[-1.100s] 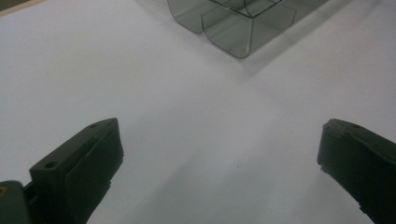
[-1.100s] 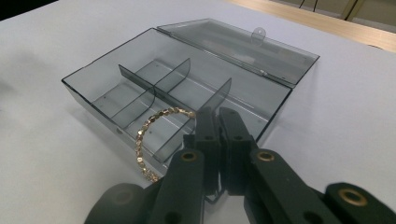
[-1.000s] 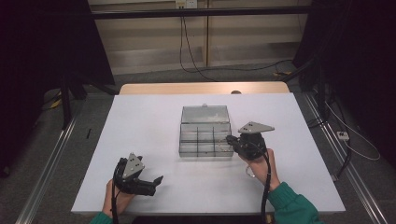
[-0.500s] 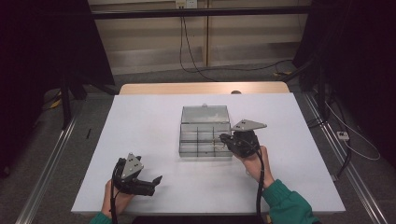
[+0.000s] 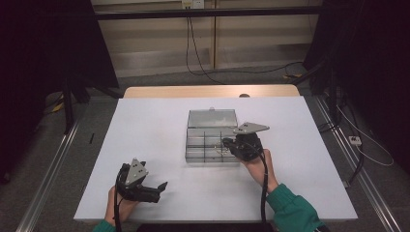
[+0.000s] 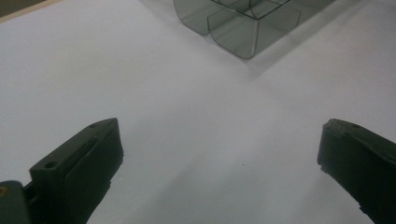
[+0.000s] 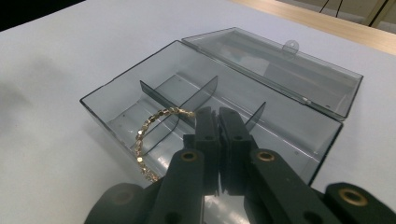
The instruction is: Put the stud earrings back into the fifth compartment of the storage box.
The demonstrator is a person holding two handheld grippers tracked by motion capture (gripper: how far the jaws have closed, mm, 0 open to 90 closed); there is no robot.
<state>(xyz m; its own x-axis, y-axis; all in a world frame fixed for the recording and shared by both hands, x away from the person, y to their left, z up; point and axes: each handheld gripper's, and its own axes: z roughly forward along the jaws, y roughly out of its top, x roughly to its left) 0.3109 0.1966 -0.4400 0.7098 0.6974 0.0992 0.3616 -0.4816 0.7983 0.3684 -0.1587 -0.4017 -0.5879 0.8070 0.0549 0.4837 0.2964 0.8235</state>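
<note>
An open box [image 5: 188,145] of smoky clear plastic stands mid-table, its lid [image 5: 212,117] laid back and dividers splitting it into compartments. My right gripper [image 5: 227,143] hangs over the box's near right part. In the right gripper view its jaws [image 7: 214,114] are shut on one end of a gold bead bracelet [image 7: 148,127], which curves down across a divider inside the box [image 7: 107,100]. My left gripper [image 5: 162,188] rests low at the table's front left, open, with bare white table between its fingers [image 6: 219,135]. The box corner [image 6: 243,28] lies ahead of it.
The white table [image 5: 145,130] has bare room left of and in front of the box. A wooden strip [image 5: 208,91] runs along its far edge. Dark stands and cables sit on the floor beyond and to the right.
My right gripper has shifted a little to the left, from the box's right edge to over its compartments. The left gripper has stayed put.
</note>
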